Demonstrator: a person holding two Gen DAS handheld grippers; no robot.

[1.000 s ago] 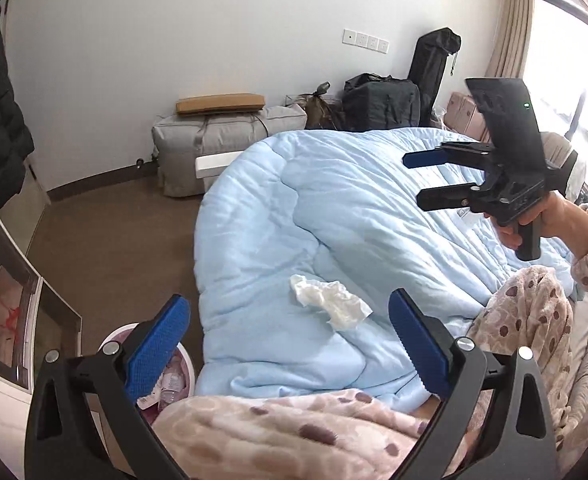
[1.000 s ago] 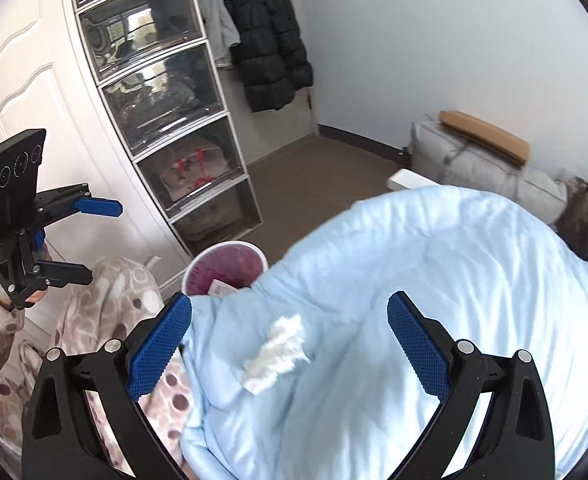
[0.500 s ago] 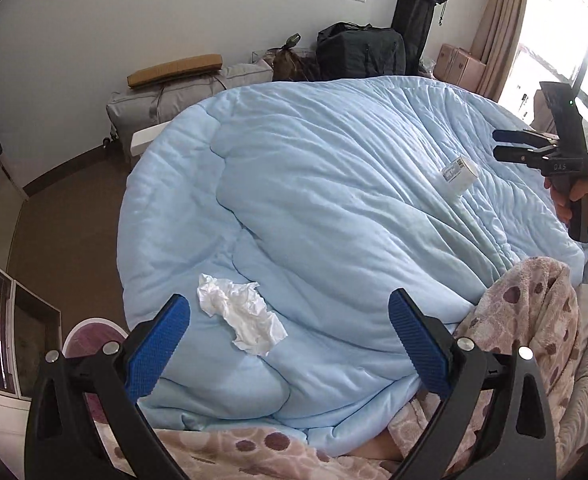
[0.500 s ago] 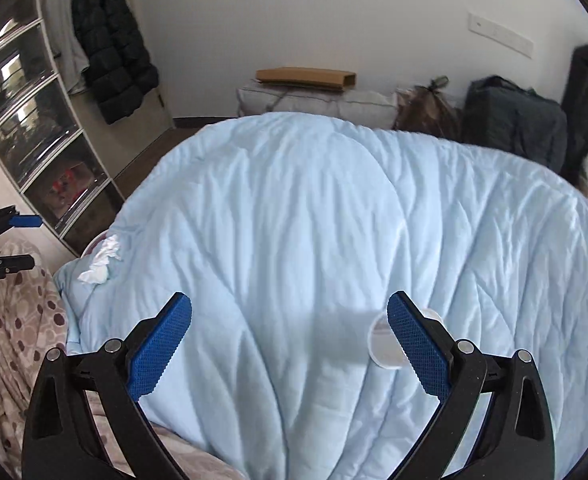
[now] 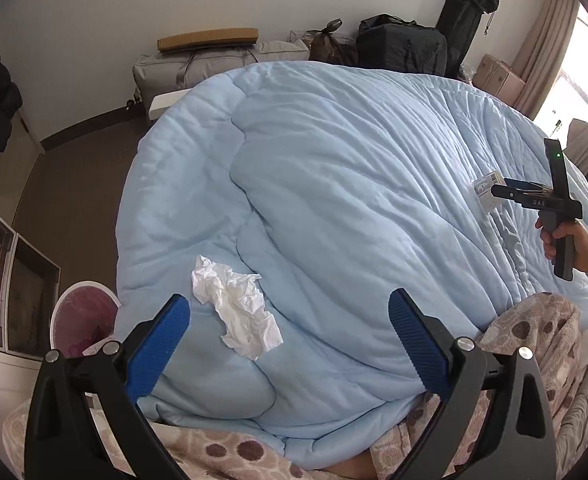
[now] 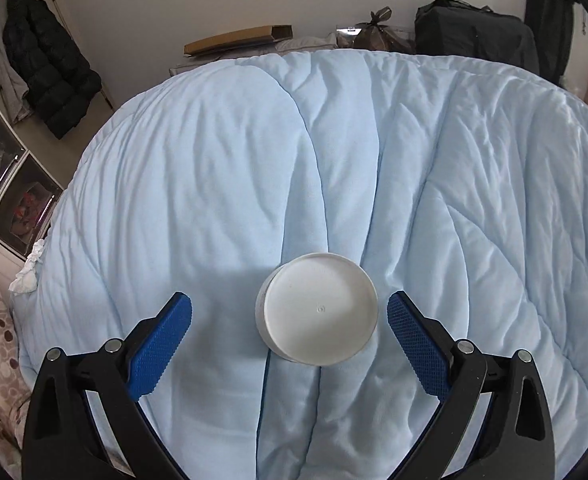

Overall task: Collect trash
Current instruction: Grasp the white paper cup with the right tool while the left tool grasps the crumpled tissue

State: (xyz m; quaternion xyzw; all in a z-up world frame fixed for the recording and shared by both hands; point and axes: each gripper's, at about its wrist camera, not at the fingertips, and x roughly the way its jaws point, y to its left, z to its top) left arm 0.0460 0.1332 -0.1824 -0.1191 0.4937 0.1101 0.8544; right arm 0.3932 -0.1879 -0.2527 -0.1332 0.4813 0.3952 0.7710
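Your right gripper (image 6: 290, 320) hangs spread around the white cup (image 6: 317, 314) mid-quilt (image 6: 214, 160), nothing gripped. Your left gripper (image 5: 290, 332), also spread and empty, nears the crumpled tissue (image 5: 236, 306) at the quilt's edge; both remain for the bin (image 5: 84, 314).

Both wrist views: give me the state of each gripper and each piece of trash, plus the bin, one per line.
Left gripper: open, empty, aimed at the tissue.
Right gripper: open, fingers either side of the cup, not gripping.
Crumpled tissue: loose on the blue duvet, not picked up.
White cup: on the duvet, flat round face toward the camera.
Trash bin: on the floor beside the bed, open-topped, some trash inside.
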